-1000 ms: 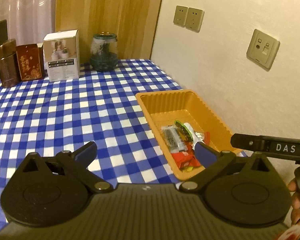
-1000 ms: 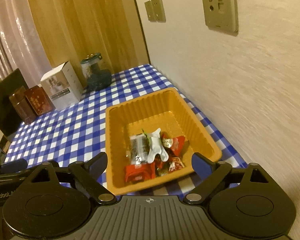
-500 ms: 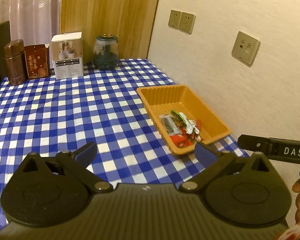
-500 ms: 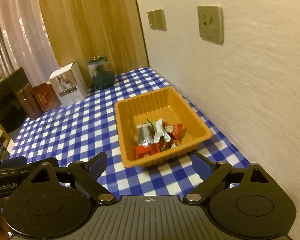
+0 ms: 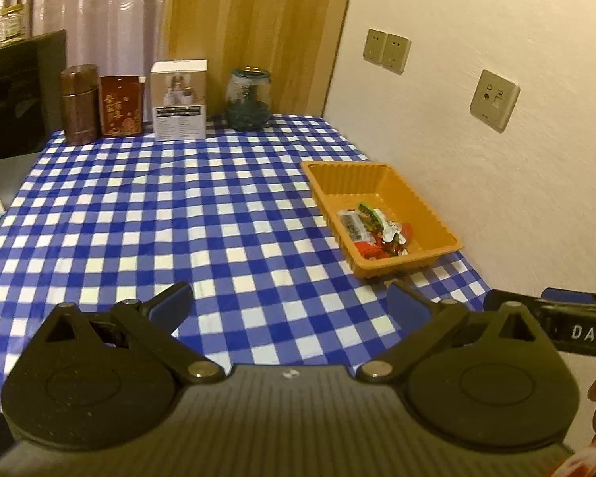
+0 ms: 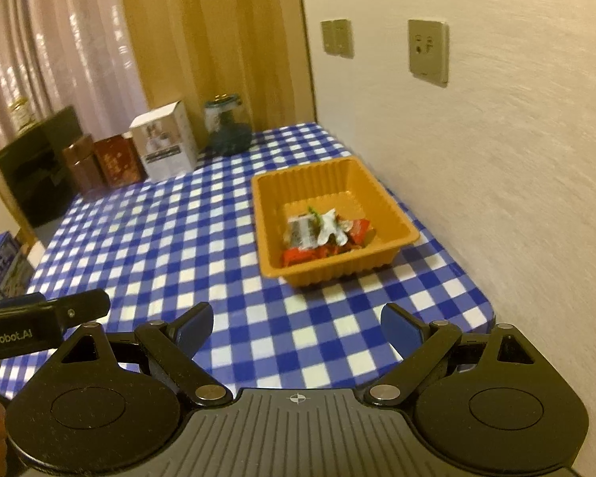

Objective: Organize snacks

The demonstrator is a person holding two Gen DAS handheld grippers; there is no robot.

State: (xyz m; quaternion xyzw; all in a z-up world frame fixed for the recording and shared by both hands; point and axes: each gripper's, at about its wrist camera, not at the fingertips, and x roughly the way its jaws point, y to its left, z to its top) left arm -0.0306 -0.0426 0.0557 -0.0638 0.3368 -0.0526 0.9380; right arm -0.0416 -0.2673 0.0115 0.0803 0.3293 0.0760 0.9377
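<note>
An orange plastic tray (image 5: pixel 433 214) (image 6: pixel 393 206) sits on the blue-and-white checked tablecloth near the wall. Inside it lies a small heap of wrapped snacks (image 5: pixel 373 230) (image 6: pixel 322 232), red, silver and green. My left gripper (image 5: pixel 290 304) hovers over the cloth, well short of the tray and to its left, jaws wide apart and empty. My right gripper (image 6: pixel 296 326) stands open too, nothing between its blue pads, with the tray ahead of it. Each gripper's body shows at the edge of the other's view.
At the table's far end stand a brown tin (image 5: pixel 79 103), a red box (image 5: pixel 121 105), a white carton (image 5: pixel 178 99) and a glass jar (image 5: pixel 248 97). The wall (image 5: pixel 496 159) with sockets runs along the right. The table's near right corner (image 6: pixel 480 310) lies close.
Both grippers have drawn back from the tray, which now looks smaller and farther off. More of the tablecloth shows in front. Both stay wide open.
</note>
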